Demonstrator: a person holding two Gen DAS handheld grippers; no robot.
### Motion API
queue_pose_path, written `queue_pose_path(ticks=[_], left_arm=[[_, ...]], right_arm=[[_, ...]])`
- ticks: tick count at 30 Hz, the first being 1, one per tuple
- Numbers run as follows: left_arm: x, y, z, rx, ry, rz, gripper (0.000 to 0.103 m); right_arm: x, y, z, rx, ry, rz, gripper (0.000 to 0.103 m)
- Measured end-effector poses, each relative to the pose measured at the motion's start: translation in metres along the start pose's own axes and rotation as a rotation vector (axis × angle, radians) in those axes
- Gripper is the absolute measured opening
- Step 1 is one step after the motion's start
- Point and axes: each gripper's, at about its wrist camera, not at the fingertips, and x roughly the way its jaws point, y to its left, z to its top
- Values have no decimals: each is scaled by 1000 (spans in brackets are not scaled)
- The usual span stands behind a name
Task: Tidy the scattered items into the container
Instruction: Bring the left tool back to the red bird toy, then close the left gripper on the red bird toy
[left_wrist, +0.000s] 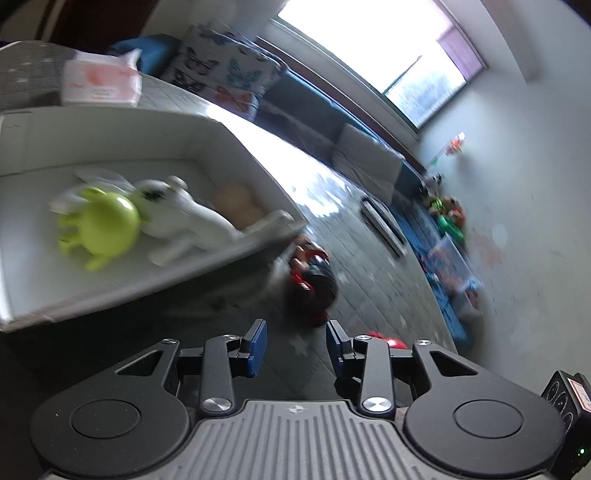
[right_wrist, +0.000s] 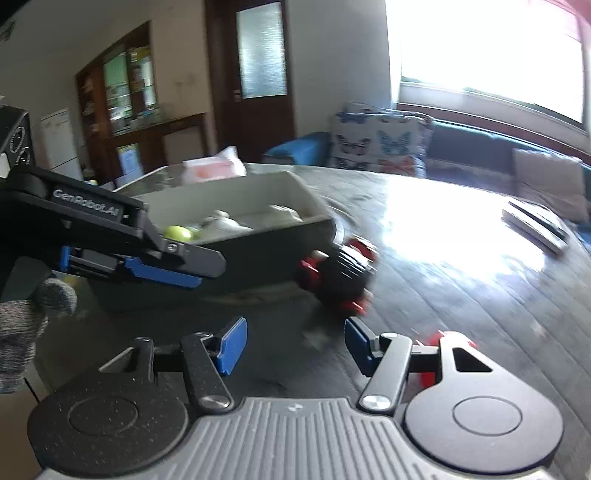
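Now both claws hang over the dark tabletop (right_wrist: 461, 280), and neither has hold of anything. The left claw (left_wrist: 295, 341) stands wide apart with only bare tabletop showing between its blue pads (left_wrist: 258, 343). The right claw (right_wrist: 293, 345) is about half spread, its jaws opening, nothing between them either. Up ahead sits the white container (left_wrist: 236, 147), and it already has toys inside: a lime-green figure (left_wrist: 101, 225) lying against a white plush animal (left_wrist: 184, 218), with a tan soft thing (left_wrist: 238, 205) tucked toward the far wall. Just beside the container's near corner, out on the tabletop, lies a black-and-red toy (left_wrist: 314, 275), blurred, well ahead of both claws and touched by neither. A small red item (right_wrist: 447, 338) peeks out from behind the right claw's right-hand finger, mostly hidden. In the right wrist view the left claw reaches in from the left, held by a hand in a grey knit glove (right_wrist: 26, 332), its tip in front of the container's dark near wall. Beyond the container rests a pink-and-white pack (left_wrist: 99, 83).
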Motion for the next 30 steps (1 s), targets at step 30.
queue_pose_path(ticks=[30], left_arm=[[111, -73, -10, -35, 152, -197, 38]], right_arm=[[9, -99, -40, 202, 9, -116, 67]])
